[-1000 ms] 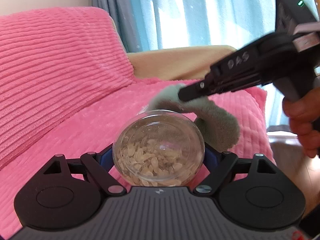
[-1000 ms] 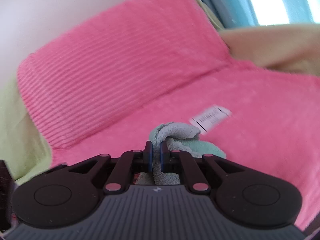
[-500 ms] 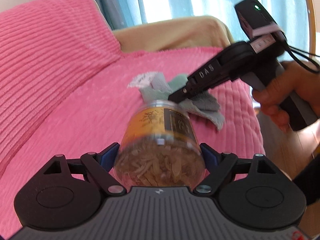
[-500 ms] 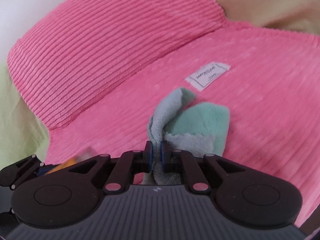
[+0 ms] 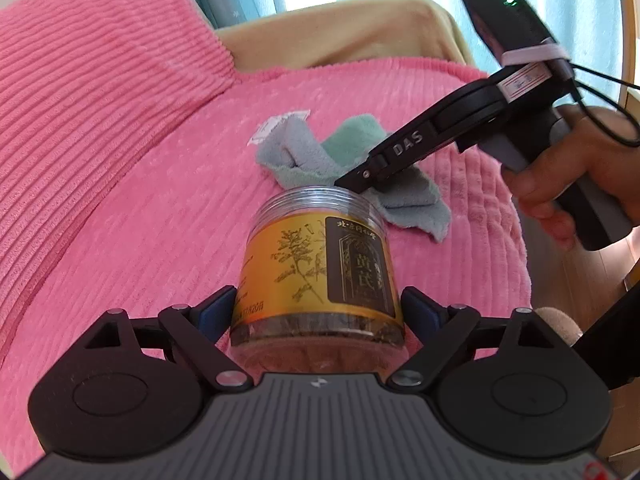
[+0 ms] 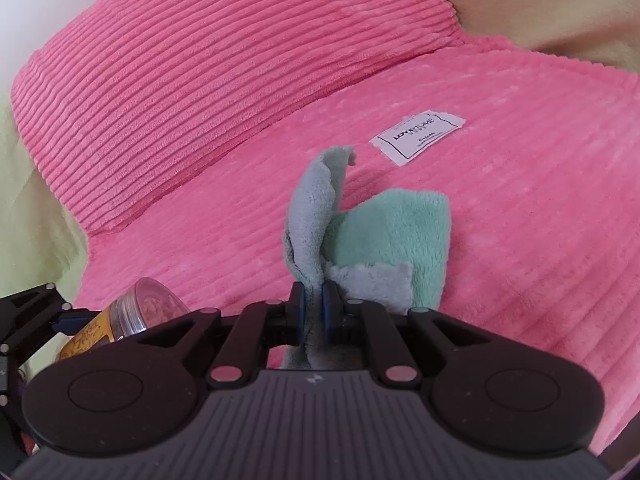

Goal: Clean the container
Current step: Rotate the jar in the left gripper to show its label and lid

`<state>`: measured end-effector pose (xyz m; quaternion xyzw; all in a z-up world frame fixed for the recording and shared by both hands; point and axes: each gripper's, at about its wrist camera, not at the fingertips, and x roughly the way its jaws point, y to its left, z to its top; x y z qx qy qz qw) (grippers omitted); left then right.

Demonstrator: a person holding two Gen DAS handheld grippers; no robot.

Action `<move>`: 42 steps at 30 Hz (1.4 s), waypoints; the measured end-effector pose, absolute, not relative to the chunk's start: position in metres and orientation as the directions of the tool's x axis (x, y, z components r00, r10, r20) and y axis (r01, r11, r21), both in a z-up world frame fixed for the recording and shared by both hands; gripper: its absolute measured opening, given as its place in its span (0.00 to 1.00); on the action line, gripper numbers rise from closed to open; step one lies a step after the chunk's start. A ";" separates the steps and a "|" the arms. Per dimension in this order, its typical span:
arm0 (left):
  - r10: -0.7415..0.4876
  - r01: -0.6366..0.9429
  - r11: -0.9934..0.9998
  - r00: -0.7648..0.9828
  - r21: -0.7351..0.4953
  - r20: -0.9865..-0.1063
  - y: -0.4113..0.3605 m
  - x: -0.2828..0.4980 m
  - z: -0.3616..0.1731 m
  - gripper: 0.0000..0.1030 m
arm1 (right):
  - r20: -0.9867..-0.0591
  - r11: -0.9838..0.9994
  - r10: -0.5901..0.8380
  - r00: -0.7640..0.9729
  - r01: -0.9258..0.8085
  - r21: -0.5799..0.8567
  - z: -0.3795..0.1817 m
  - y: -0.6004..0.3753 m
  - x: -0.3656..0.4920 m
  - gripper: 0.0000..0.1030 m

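Right now my left gripper (image 5: 318, 312) jaws clamp the jar (image 5: 320, 264) to steady it, while my right gripper (image 6: 314, 306) jaws pinch the cloth (image 6: 384, 236), ready for wiping.

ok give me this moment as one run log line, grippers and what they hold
left gripper: shut on herb jar | right gripper: shut on microfiber cloth | cloth draped on pink corduroy cushion beyond the jar's top | wipe contact: cannot tell
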<state>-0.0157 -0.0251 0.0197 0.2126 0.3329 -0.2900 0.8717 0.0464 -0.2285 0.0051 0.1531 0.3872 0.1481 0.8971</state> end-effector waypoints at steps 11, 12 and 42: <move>-0.306 0.625 0.770 0.535 0.125 -0.788 -0.054 0.024 0.026 0.92 | -0.655 0.903 0.395 0.644 -0.142 0.405 0.007 -0.238 0.044 0.07; -0.305 0.618 0.778 0.531 0.116 -0.791 -0.056 0.027 0.027 0.92 | -0.655 0.903 0.396 0.644 -0.142 0.406 0.007 -0.239 0.044 0.07; -0.395 0.545 0.835 0.688 0.073 -0.609 -0.004 0.004 0.029 0.85 | -0.638 0.911 0.360 0.680 -0.111 0.396 0.009 -0.236 0.048 0.07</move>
